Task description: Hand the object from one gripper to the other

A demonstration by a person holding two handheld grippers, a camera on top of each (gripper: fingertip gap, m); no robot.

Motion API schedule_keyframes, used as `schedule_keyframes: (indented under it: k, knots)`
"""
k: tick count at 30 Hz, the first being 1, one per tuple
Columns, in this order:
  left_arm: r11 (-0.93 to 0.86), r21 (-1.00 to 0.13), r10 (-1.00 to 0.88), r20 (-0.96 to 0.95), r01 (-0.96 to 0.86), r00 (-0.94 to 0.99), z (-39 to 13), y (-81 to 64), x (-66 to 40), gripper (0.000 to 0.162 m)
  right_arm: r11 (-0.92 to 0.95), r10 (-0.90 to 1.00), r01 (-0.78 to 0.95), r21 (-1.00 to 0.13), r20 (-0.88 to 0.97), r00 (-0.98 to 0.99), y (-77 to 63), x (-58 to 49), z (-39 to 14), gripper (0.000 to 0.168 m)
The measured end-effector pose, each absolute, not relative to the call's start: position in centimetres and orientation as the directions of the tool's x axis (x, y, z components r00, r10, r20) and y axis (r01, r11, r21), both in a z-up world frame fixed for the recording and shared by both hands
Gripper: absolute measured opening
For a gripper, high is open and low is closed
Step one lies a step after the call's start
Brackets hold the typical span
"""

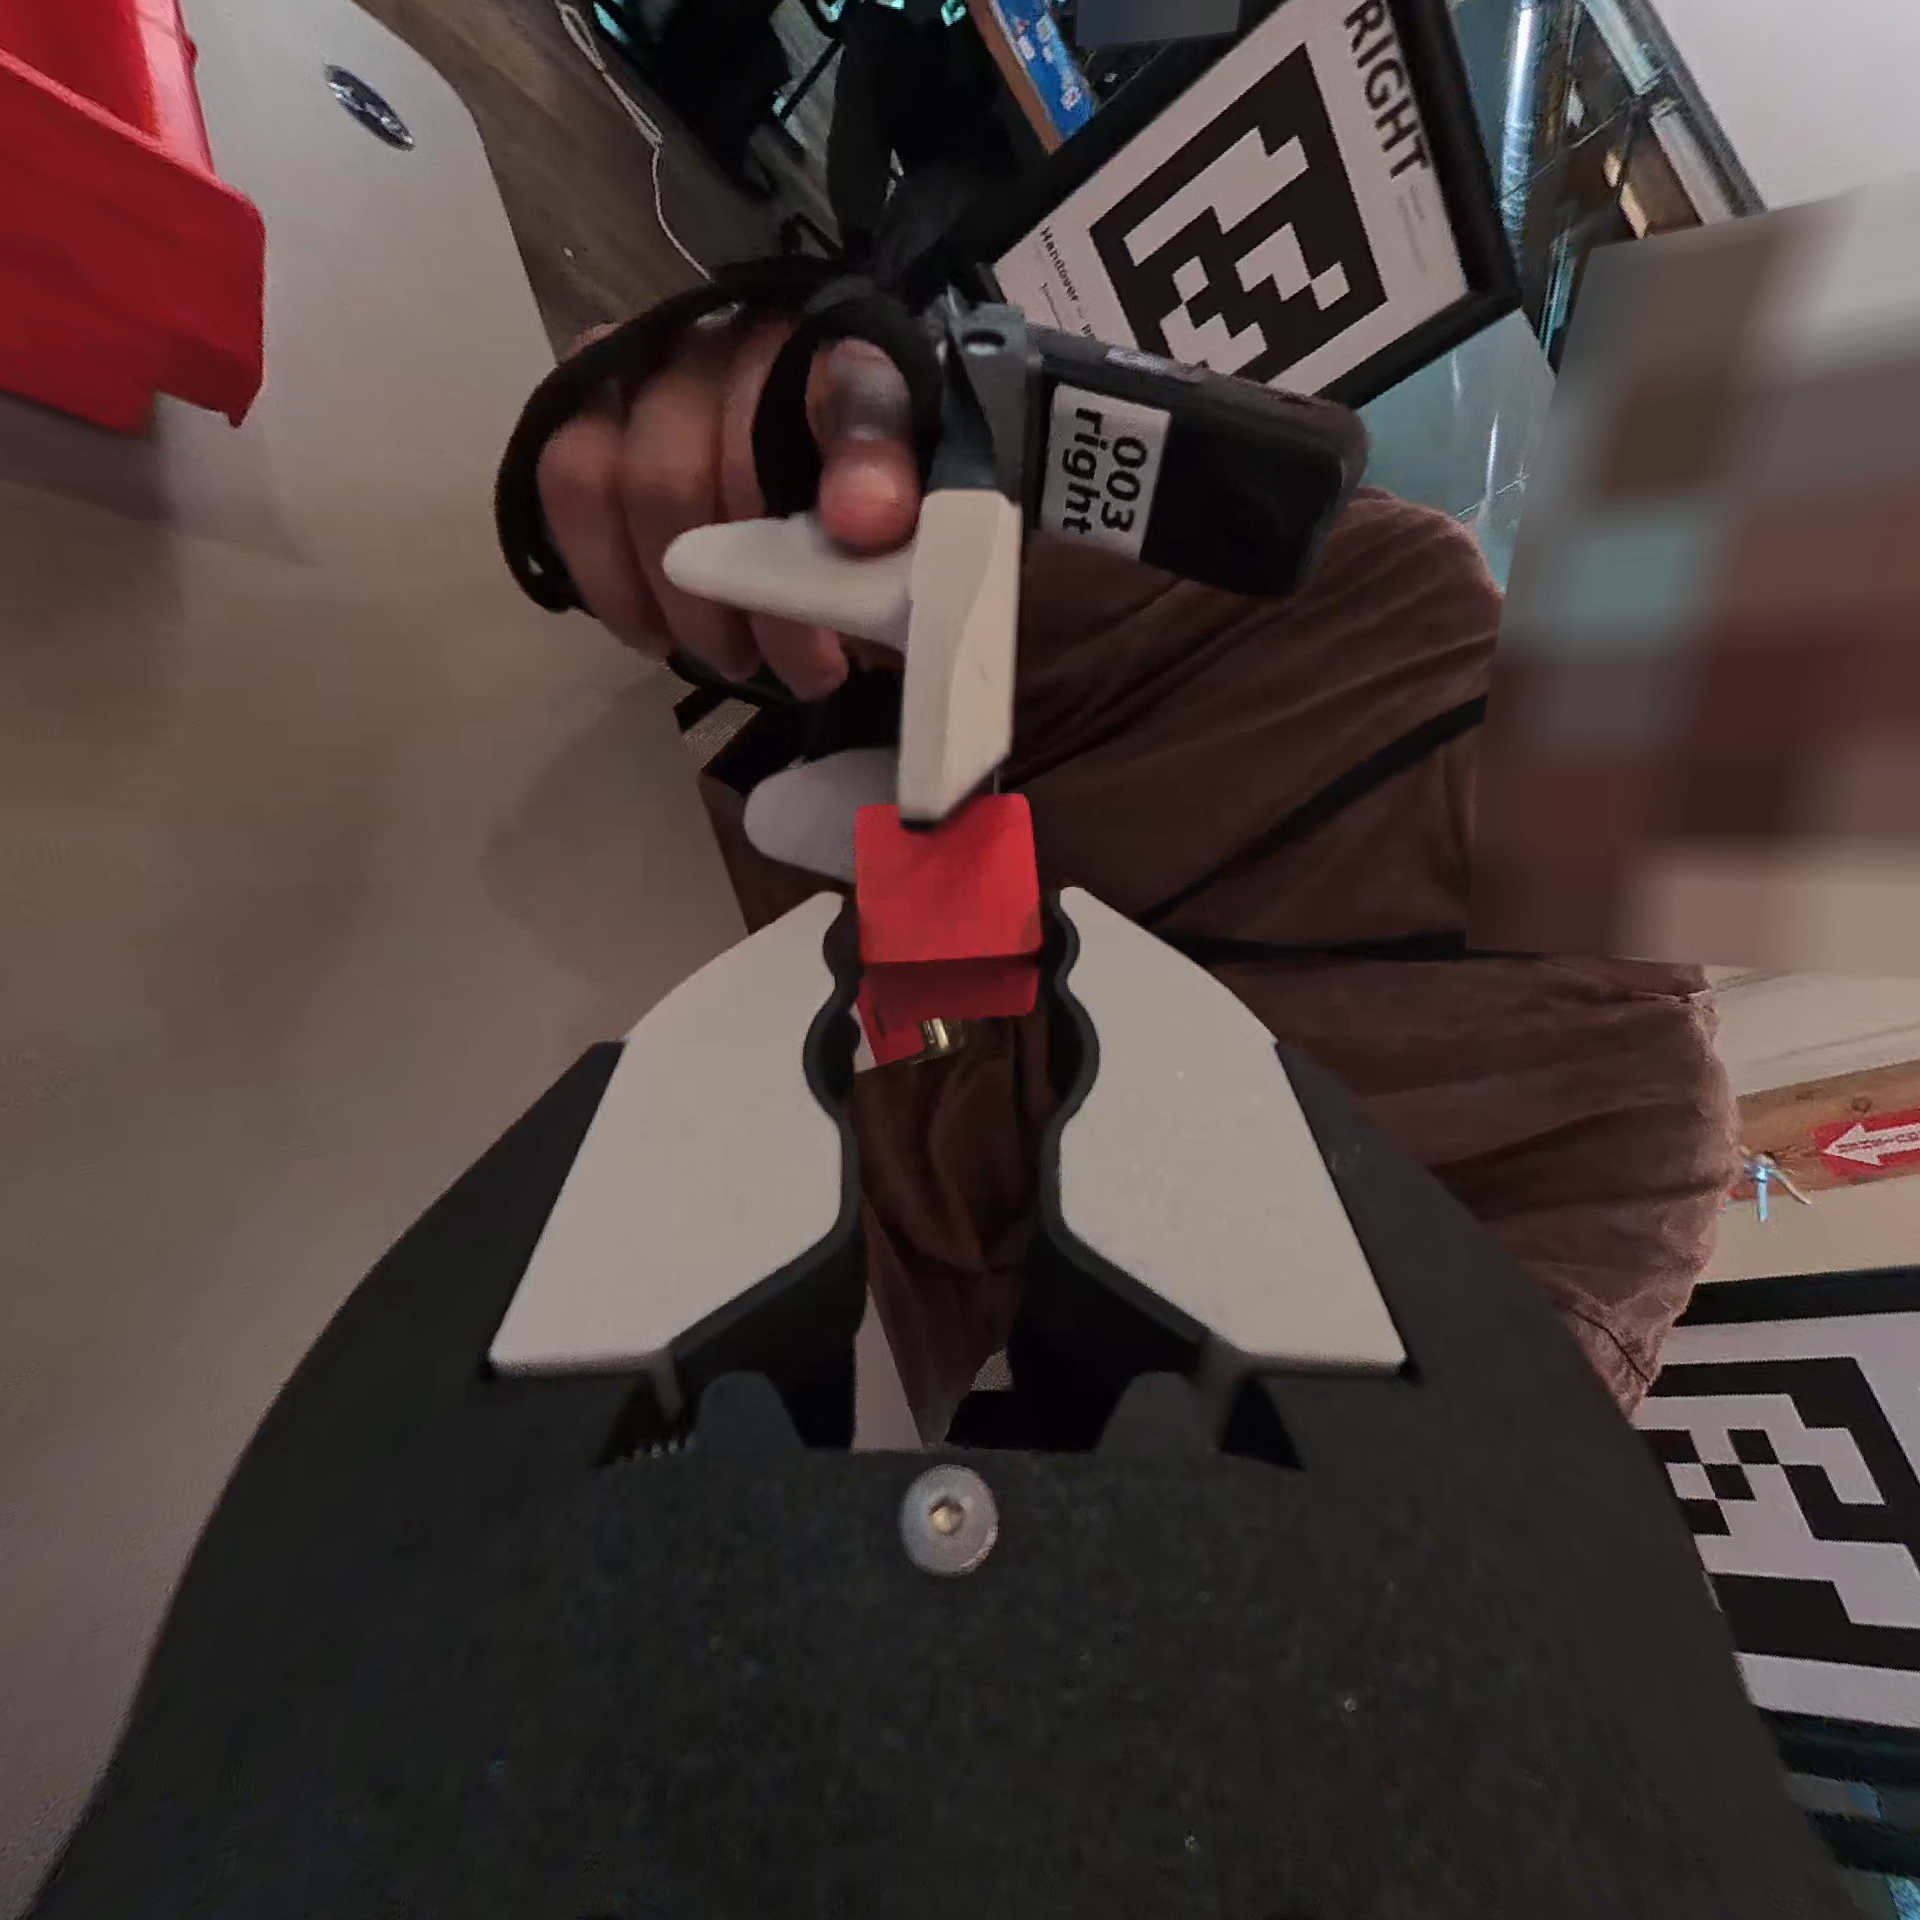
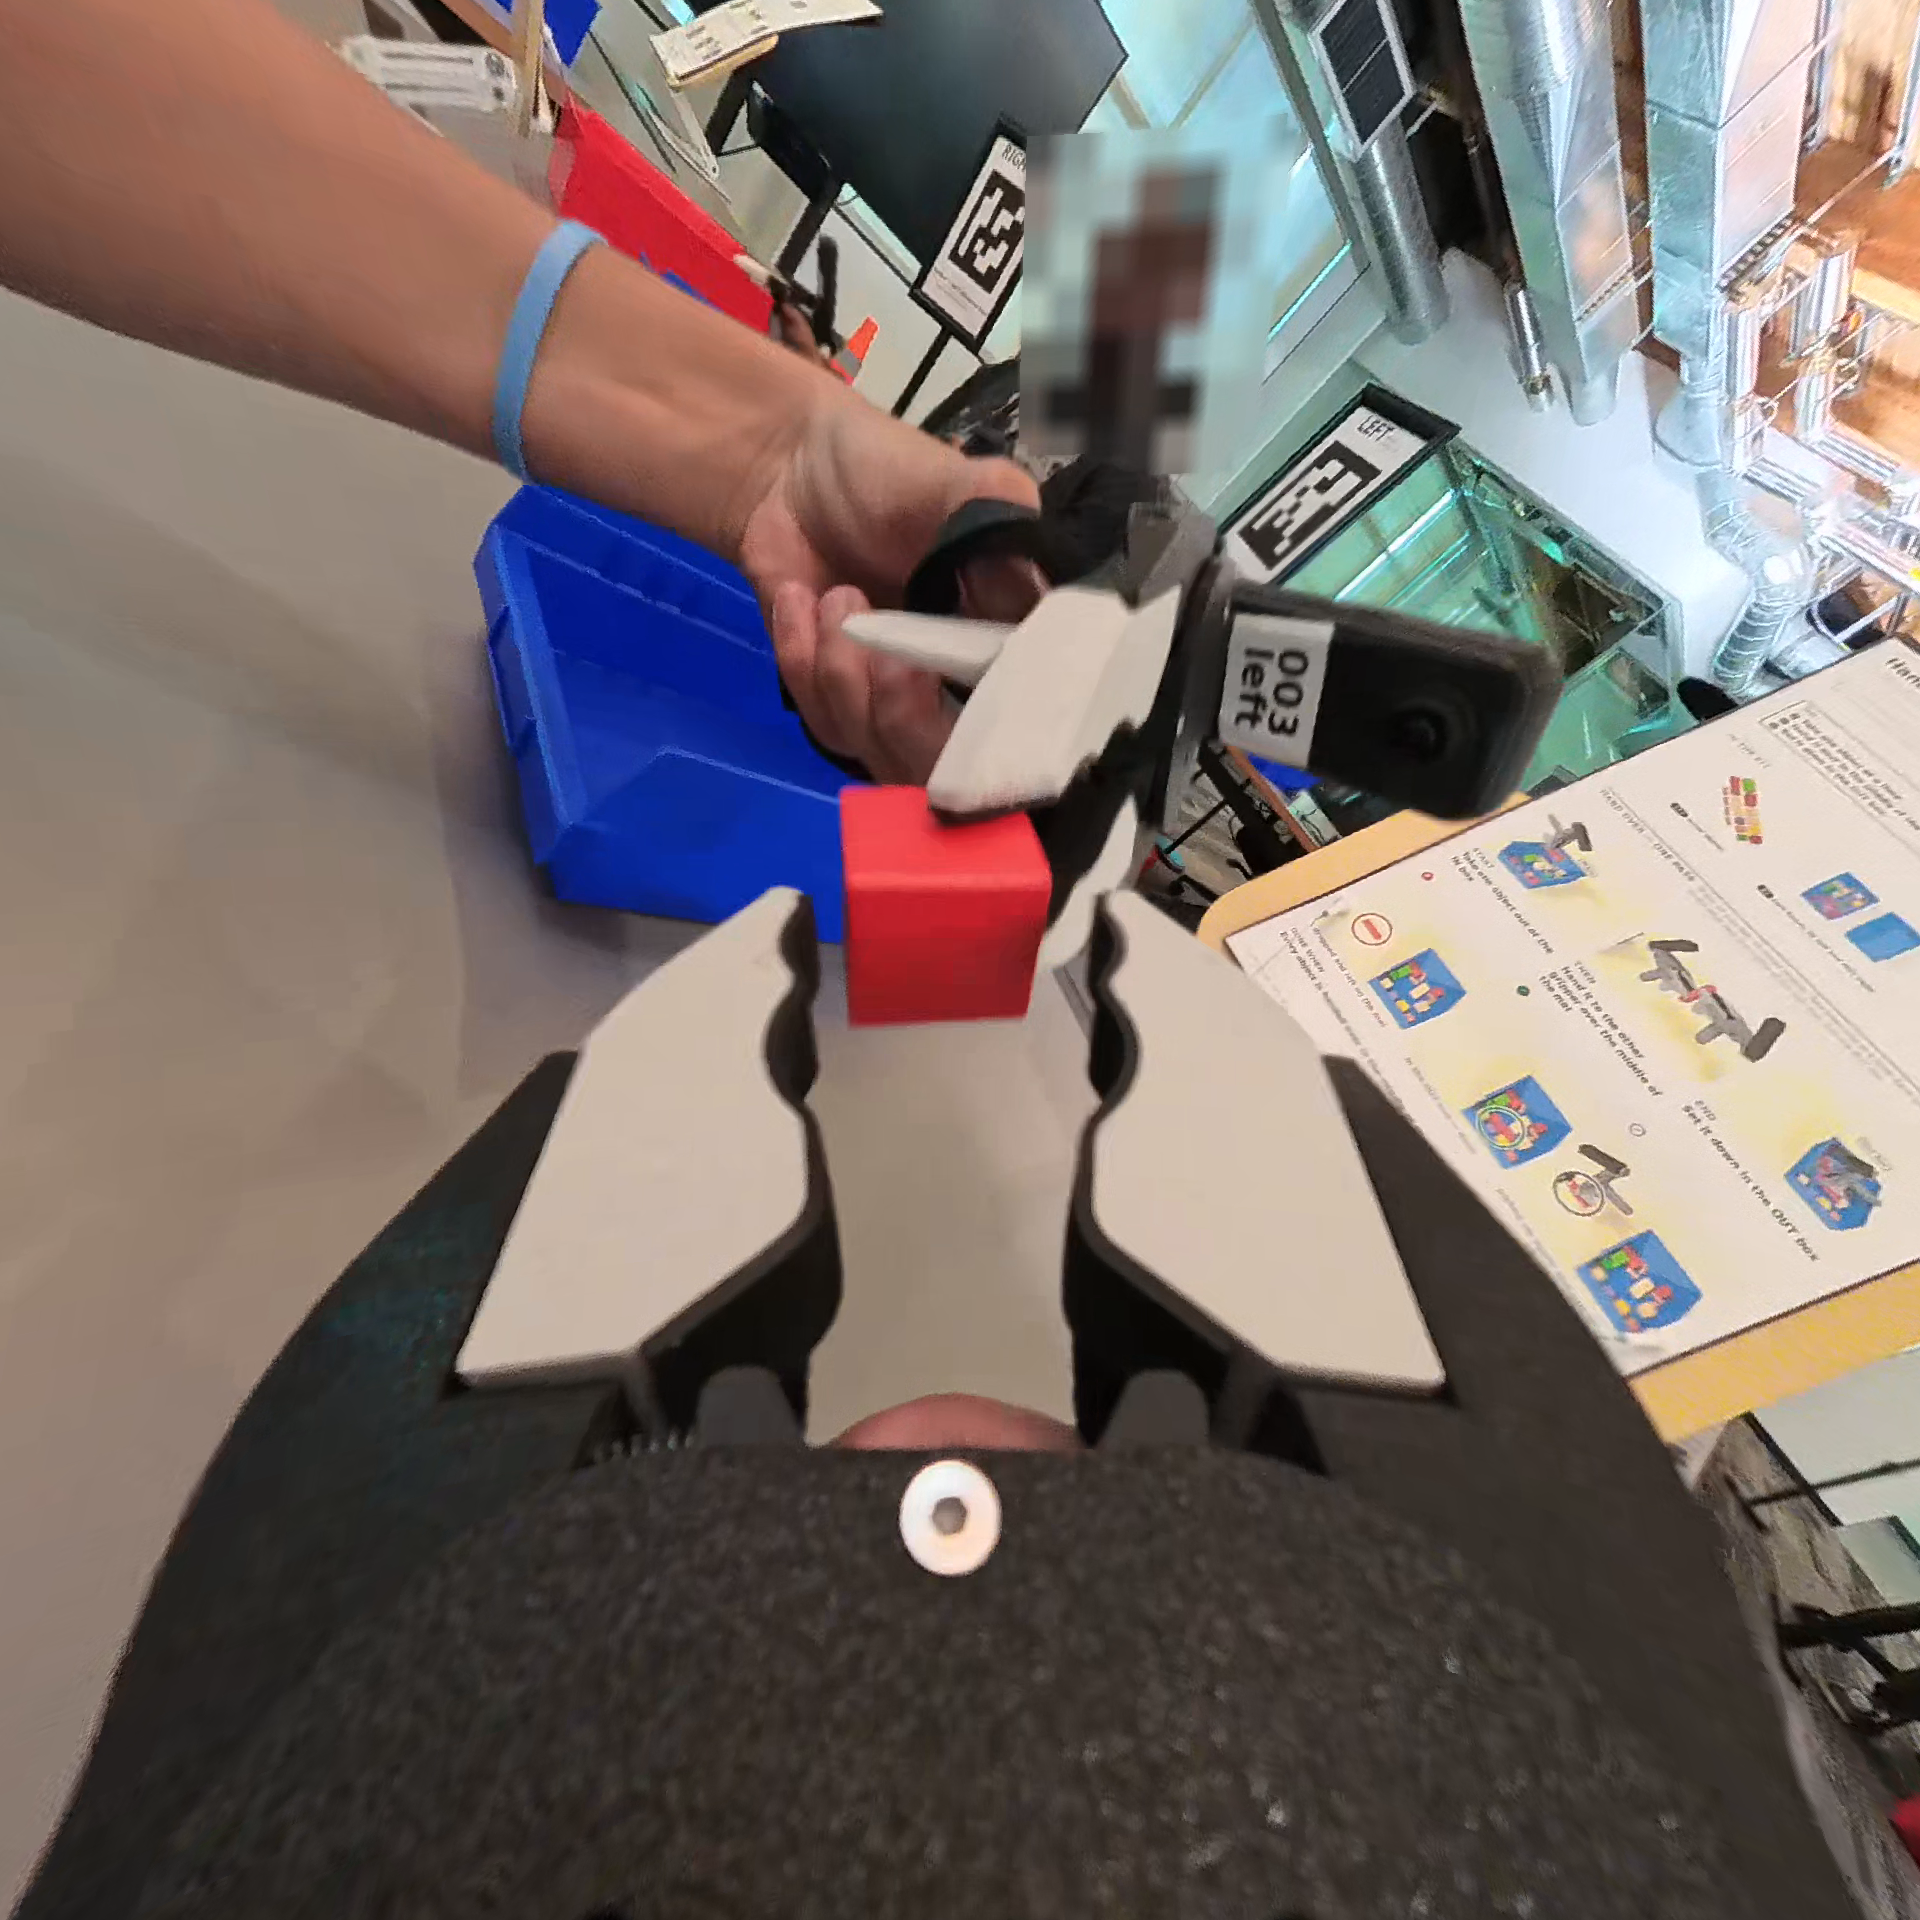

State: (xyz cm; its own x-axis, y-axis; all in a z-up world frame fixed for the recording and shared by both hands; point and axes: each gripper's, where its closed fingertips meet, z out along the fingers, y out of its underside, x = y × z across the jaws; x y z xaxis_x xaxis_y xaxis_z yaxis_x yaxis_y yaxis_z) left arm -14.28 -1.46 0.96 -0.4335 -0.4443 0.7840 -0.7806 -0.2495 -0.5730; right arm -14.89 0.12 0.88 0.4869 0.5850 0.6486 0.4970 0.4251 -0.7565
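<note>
A red block (image 1: 945, 914) is clamped between my left gripper's (image 1: 948, 925) fingers in the left wrist view. My right gripper (image 1: 862, 831) comes in from above there, with one finger tip touching the block's upper face and the other beside it. In the right wrist view my right gripper (image 2: 951, 914) is open, with the red block (image 2: 940, 914) between its fingertips and a small gap on each side. My left gripper (image 2: 1039, 831) holds the block from the far side.
A blue bin (image 2: 644, 727) sits on the grey table (image 2: 208, 935) behind the block, and a red bin (image 1: 104, 260) stands at the table's edge. A clipboard with an illustrated sheet (image 2: 1610, 1039) lies to the right. The person's brown-clothed torso (image 1: 1299, 831) is close behind.
</note>
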Motion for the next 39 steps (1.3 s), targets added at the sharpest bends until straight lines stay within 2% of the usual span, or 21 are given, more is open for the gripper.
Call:
schedule_keyframes:
  k: [1, 5, 8, 13, 15, 18, 20, 22, 26, 29, 32, 38, 39]
  knots:
    - [-0.248, -0.568, -0.444, 0.787, -0.785, -0.429, 0.5, -1.6, -13.8, 0.033, 0.436, 0.597, 0.485, -0.758, 0.647, 0.474, -0.3, -14.9, 0.7, 0.036]
    - [-0.271, -0.580, -0.431, 0.787, -0.768, -0.442, 0.0, -2.1, -13.4, 0.035, 0.403, 0.633, 0.479, -0.780, 0.616, 0.469, -0.8, -14.0, -0.4, 0.035]
    - [-0.325, -0.627, -0.441, 0.763, -0.708, -0.472, 1.2, -2.9, -14.8, 0.066, 0.415, 0.627, 0.461, -0.785, 0.614, 0.480, -1.7, -13.1, 0.6, 0.035]
    - [-0.494, -0.730, -0.639, 0.673, -0.472, -0.373, 0.7, -6.5, -16.8, 0.063, 0.399, 0.537, 0.483, -0.780, 0.625, 0.566, -1.6, -6.8, 6.9, 0.035]
    - [-0.577, -0.739, -0.658, 0.673, -0.348, -0.338, -0.1, -8.7, -18.0, 0.061, 0.322, 0.535, 0.460, -0.828, 0.560, 0.633, -0.7, -2.6, 10.1, 0.035]
    - [-0.605, -0.753, -0.742, 0.651, -0.257, -0.162, -4.3, -10.2, -19.7, 0.062, 0.044, 0.449, 0.491, -0.870, 0.456, 0.768, 2.0, 5.6, 11.5, 0.035]
    - [-0.572, -0.792, -0.808, 0.589, -0.210, -0.020, -6.8, -9.7, -21.1, 0.062, -0.220, 0.350, 0.475, -0.852, 0.386, 0.853, 3.4, 11.6, 9.0, 0.035]
    - [-0.544, -0.819, -0.839, 0.536, -0.182, 0.094, -8.4, -8.7, -22.3, 0.058, -0.467, 0.235, 0.372, -0.802, 0.294, 0.927, 4.0, 16.7, 4.5, 0.035]
    - [-0.585, -0.800, -0.810, 0.583, -0.132, 0.058, -7.9, -8.2, -22.8, 0.057, -0.807, 0.178, 0.283, -0.518, 0.243, 0.953, 3.8, 22.6, -6.2, 0.035]
    - [-0.595, -0.779, -0.801, 0.593, -0.196, 0.077, -9.3, -8.2, -22.7, 0.056, -0.895, 0.231, 0.278, -0.349, 0.170, 0.958, 3.5, 23.0, -12.1, 0.035]
    - [-0.583, -0.783, -0.810, 0.582, -0.218, 0.079, -9.6, -8.6, -22.2, 0.055, -0.939, 0.265, 0.288, -0.189, 0.137, 0.954, 2.8, 23.1, -15.7, 0.035]
    - [-0.543, -0.792, -0.834, 0.548, -0.278, 0.066, -10.1, -9.8, -21.5, 0.054, -0.949, 0.276, 0.294, -0.116, 0.146, 0.950, 4.0, 23.2, -18.6, 0.036]
    - [-0.543, -0.789, -0.832, 0.551, -0.286, 0.060, -10.2, -10.0, -21.4, 0.054, -0.946, 0.277, 0.295, -0.132, 0.138, 0.951, 4.5, 23.0, -18.8, 0.036]
